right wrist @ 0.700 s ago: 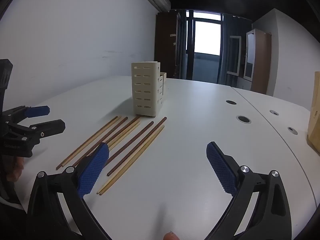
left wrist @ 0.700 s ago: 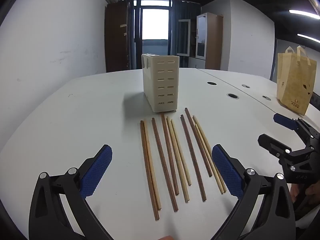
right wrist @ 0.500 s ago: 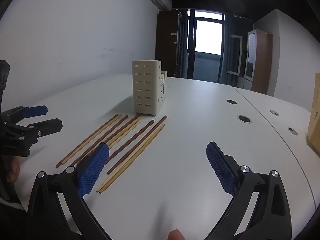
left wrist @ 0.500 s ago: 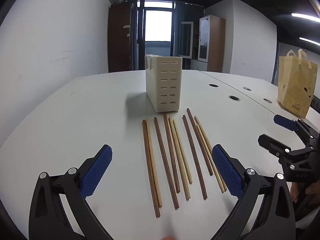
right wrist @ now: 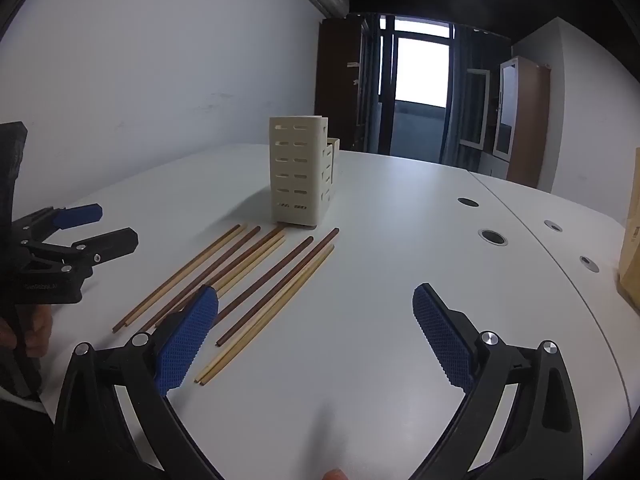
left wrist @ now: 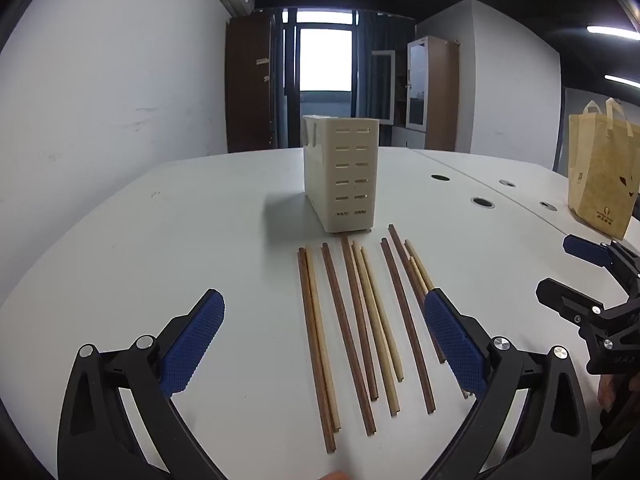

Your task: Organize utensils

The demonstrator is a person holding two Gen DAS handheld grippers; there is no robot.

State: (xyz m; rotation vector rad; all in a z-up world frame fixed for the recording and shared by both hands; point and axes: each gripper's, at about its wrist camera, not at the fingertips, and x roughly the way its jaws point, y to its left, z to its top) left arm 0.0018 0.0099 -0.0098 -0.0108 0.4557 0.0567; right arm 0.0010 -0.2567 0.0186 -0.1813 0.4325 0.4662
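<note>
While both tools hover with their jaws spread wide and nothing between them, the whole job waits on the first pick.

Taking the cream slotted holder (left wrist: 342, 178) as landmark: it stands upright on the white bench (left wrist: 160, 240), and the chopsticks (left wrist: 356, 320) lie flat just in front of it, a loose row of dark and pale sticks, some touching in pairs. Their long axes run from the holder's foot back toward the tools, roughly in line with the left tool's pointing direction.

Starting at the left, the left tool (left wrist: 324, 344) hangs over the near ends of the row, so the sticks lie straight ahead and below it, most of them between its blue pads (left wrist: 192, 344). I judge it the nearer one for a first grasp.

Further right, the right tool (right wrist: 316, 336) faces bare bench beside the holder; the row (right wrist: 248, 280) lies to its left, slanting away toward the holder (right wrist: 298, 172), only the outermost sticks near its left pad. A brown paper bag (left wrist: 600, 172) stands well right of the holder.
</note>
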